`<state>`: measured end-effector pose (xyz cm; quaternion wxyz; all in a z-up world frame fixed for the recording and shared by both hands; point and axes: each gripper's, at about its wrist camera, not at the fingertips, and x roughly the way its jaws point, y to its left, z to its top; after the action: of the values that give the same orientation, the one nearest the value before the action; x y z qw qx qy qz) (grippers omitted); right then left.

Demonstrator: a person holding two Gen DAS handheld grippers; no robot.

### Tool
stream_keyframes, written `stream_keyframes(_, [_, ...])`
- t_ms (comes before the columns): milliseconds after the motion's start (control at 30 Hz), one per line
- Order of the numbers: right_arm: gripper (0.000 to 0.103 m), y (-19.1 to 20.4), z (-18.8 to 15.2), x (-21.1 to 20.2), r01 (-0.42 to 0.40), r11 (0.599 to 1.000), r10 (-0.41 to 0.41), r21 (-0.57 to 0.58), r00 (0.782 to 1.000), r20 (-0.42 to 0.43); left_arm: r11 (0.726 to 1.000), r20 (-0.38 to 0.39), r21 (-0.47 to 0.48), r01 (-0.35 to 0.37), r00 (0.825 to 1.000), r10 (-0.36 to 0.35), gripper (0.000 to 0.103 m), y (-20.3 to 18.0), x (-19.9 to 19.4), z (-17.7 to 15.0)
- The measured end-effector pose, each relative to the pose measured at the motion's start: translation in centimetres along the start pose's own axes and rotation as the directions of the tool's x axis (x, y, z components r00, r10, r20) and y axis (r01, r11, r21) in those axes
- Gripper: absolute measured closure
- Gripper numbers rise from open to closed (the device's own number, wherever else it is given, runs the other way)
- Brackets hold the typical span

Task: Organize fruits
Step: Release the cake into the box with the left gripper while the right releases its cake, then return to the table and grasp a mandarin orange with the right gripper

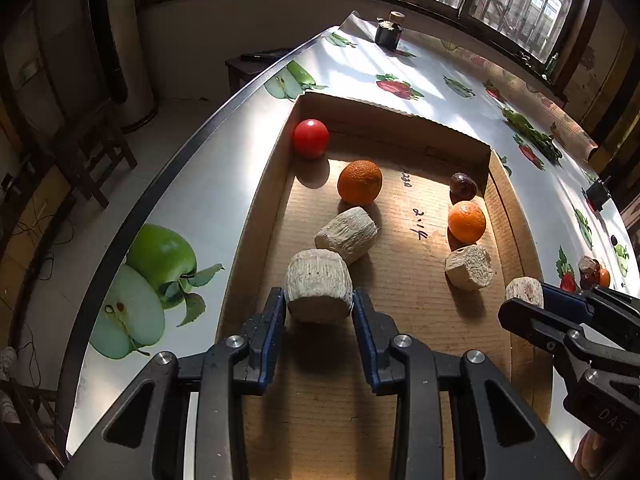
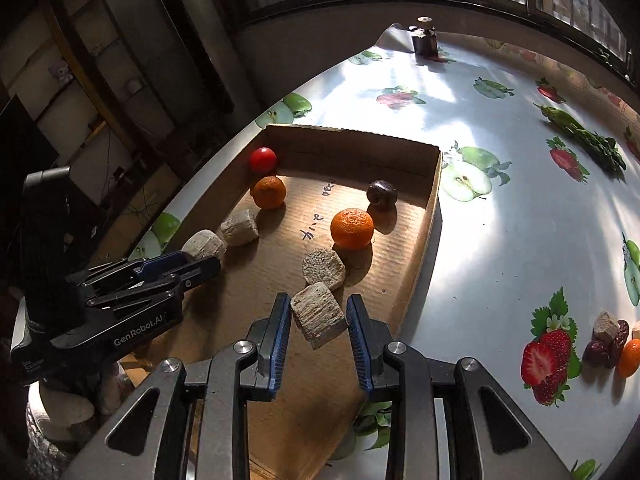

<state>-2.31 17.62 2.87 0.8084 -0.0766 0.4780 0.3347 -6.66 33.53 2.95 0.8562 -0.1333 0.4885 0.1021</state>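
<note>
A shallow cardboard tray (image 1: 400, 118) (image 2: 352, 138) lies on the table. It holds a red tomato (image 1: 311, 138) (image 2: 263, 159), two oranges (image 1: 359, 182) (image 1: 466, 222) (image 2: 351, 228), a dark fruit (image 1: 463, 187) (image 2: 382, 195) and several pale corn-cob chunks (image 1: 346, 234) (image 2: 323, 269). My left gripper (image 1: 319, 305) is shut on a cob chunk (image 1: 319, 291) (image 2: 204, 245) over the tray's near left. My right gripper (image 2: 319, 314) has its jaws around another cob chunk (image 2: 319, 314) (image 1: 524, 290), with gaps at both pads; whether it grips is unclear.
The table (image 2: 500, 240) has a glossy fruit-print cover. A small heap of a cob chunk, dark dates and an orange (image 2: 612, 340) (image 1: 594, 272) lies at the right. A dark jar (image 1: 388, 32) (image 2: 424, 40) stands at the far edge.
</note>
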Motion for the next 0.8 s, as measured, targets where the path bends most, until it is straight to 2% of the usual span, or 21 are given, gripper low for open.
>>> stream_keyframes(200, [0.072,1.8,-0.4,2.7,0.028,0.998,-0.03,-0.058,0.999,-0.043,0.999,-0.002,-0.044,0.025,1.0,-0.026,0.069,0.8,0.0,0.2])
stream_keyframes(333, [0.071,2.1,-0.7,3.4,0.054,0.996,-0.057,-0.066,0.997,-0.044,0.998,0.043,-0.052,0.031,0.999,-0.028,0.068,0.7,-1.3,-0.1])
stream_keyframes(400, [0.071,2.1,-0.7,3.6,0.061,0.996,-0.063,-0.067,0.997,-0.036,0.999,0.082,-0.053,0.012,0.997,-0.007,0.061,0.4,-2.8,-0.4])
stream_keyframes(433, [0.071,2.1,-0.7,3.6,0.057,0.996,-0.059,-0.068,0.998,-0.034,0.998,0.109,-0.056,-0.005,0.994,0.011,0.052,0.3,-3.7,-0.5])
stream_keyframes(533, [0.07,1.9,-0.6,2.5,0.02,0.999,-0.021,-0.045,1.0,-0.02,0.997,0.21,-0.045,-0.058,0.975,0.066,0.029,-0.4,-6.7,-0.9])
stream_keyframes(567, [0.065,1.7,-0.6,1.9,0.002,1.0,-0.002,-0.031,1.0,-0.006,0.996,0.243,-0.039,-0.086,0.966,0.093,0.021,-0.8,-7.7,-1.2])
stream_keyframes(600, [0.06,1.6,-0.6,1.3,-0.011,1.0,0.011,-0.02,1.0,0.009,0.993,0.271,-0.033,-0.116,0.955,0.121,0.018,-1.2,-8.6,-1.5])
stream_keyframes(667, [0.044,1.5,-0.8,-0.3,-0.019,1.0,0.019,-0.011,0.999,0.049,0.986,0.323,-0.023,-0.163,0.932,0.162,0.016,-2.1,-10.3,-2.3])
stream_keyframes(700, [0.044,1.4,-0.9,-1.0,-0.014,1.0,0.015,-0.012,0.998,0.067,0.985,0.34,-0.02,-0.168,0.926,0.165,0.016,-2.5,-11.0,-2.7])
stream_keyframes(800, [0.044,1.1,-1.7,-3.1,0.006,1.0,-0.004,-0.018,0.995,0.102,0.99,0.366,-0.023,-0.142,0.92,0.141,0.016,-3.7,-12.6,-3.9])
